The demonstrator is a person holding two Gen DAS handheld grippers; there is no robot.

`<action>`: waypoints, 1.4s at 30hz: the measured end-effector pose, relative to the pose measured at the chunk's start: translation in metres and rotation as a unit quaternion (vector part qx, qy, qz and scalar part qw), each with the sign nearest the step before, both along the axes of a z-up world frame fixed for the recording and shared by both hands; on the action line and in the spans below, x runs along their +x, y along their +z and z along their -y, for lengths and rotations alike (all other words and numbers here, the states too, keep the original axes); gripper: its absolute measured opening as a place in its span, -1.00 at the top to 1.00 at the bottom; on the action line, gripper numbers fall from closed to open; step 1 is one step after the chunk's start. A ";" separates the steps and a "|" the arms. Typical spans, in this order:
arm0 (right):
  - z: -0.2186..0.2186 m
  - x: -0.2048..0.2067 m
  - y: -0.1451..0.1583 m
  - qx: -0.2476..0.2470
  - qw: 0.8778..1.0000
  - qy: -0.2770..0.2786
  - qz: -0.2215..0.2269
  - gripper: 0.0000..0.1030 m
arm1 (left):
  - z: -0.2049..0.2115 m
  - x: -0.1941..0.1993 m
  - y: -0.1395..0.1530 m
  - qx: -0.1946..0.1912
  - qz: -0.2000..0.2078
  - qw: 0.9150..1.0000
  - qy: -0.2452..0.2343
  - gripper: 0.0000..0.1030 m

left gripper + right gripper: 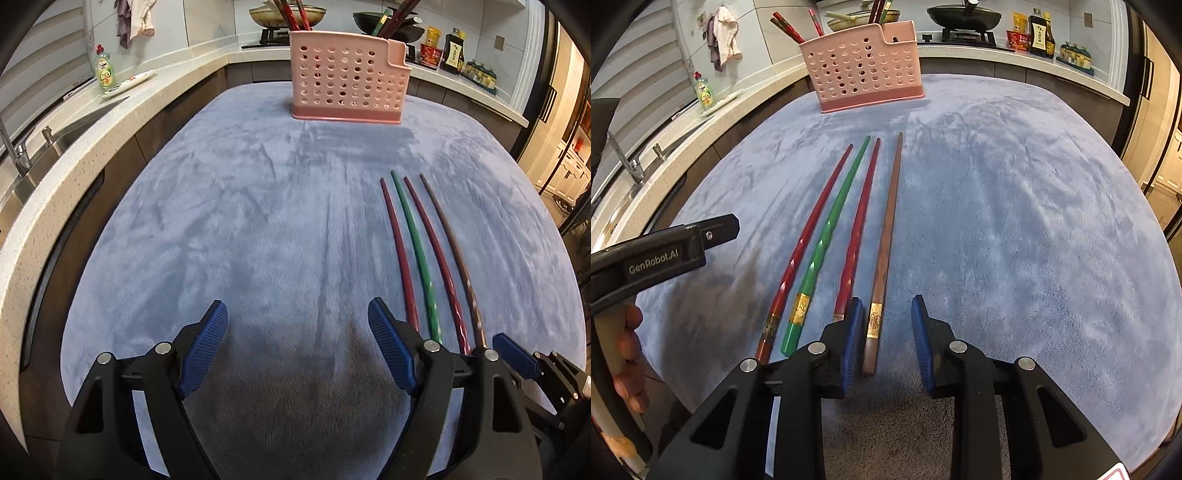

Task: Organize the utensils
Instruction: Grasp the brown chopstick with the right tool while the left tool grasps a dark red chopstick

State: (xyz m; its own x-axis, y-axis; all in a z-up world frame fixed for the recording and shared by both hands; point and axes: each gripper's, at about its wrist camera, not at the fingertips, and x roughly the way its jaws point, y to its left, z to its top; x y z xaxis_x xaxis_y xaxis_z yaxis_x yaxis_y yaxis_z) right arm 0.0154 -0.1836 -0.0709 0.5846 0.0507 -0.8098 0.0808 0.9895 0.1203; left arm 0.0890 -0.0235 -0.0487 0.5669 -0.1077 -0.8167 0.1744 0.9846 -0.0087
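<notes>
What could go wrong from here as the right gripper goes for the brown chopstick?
1. The right gripper straddles the brown chopstick, but its left finger sits close to the neighbouring red chopstick; closing may nudge or catch it too.
2. The grip would be near the thick end, so the long stick may droop or swing.
3. The pink holder already holds chopsticks, which may block insertion.

the left gripper points toward 12 o'clock, its blue fingers spread wide with nothing between them. the right gripper sits at its 3 o'clock side, also aimed at 12, fingers parted. a bare hand grips the left handle.
</notes>
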 end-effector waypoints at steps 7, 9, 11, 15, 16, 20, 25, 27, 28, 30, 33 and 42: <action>0.005 -0.001 -0.002 -0.008 1.000 -0.008 0.004 0.77 | 0.004 -0.010 -0.005 -0.013 -0.011 1.000 -0.009 -0.53; 0.011 -0.001 -0.001 0.001 1.000 -0.014 0.004 0.86 | 0.006 -0.012 -0.006 -0.018 -0.015 1.000 -0.014 -0.59; 0.015 -0.002 0.000 0.005 1.000 -0.022 0.006 0.86 | 0.010 -0.017 -0.007 -0.023 -0.018 0.999 -0.021 -0.63; 0.021 -0.007 0.004 0.010 0.999 -0.034 0.011 0.87 | 0.020 -0.025 -0.011 -0.030 -0.029 0.998 -0.042 -0.64; 0.023 -0.008 0.004 0.011 0.999 -0.036 0.012 0.86 | 0.021 -0.027 -0.012 -0.031 -0.033 0.998 -0.046 -0.64; 0.027 -0.012 0.006 0.017 0.999 -0.040 0.013 0.86 | 0.030 -0.032 -0.020 -0.018 -0.045 0.997 -0.059 -0.64; 0.026 -0.012 0.006 0.019 0.999 -0.039 0.012 0.86 | 0.030 -0.030 -0.027 -0.011 -0.054 0.997 -0.054 -0.59; 0.026 -0.012 0.006 0.019 0.999 -0.038 0.011 0.86 | 0.031 -0.030 -0.028 -0.010 -0.053 0.997 -0.055 -0.58; 0.025 -0.012 0.005 0.019 0.999 -0.038 0.010 0.86 | 0.031 -0.031 -0.028 -0.007 -0.052 0.997 -0.057 -0.56; 0.025 -0.012 0.005 0.020 0.999 -0.038 0.009 0.86 | 0.033 -0.031 -0.030 0.000 -0.051 0.997 -0.059 -0.51; 0.025 -0.012 0.005 0.020 0.999 -0.038 0.008 0.86 | 0.034 -0.032 -0.030 0.002 -0.049 0.997 -0.063 -0.39; 0.024 -0.012 0.010 0.021 0.999 -0.037 0.012 0.86 | 0.035 -0.029 -0.022 -0.006 -0.060 0.994 -0.085 0.77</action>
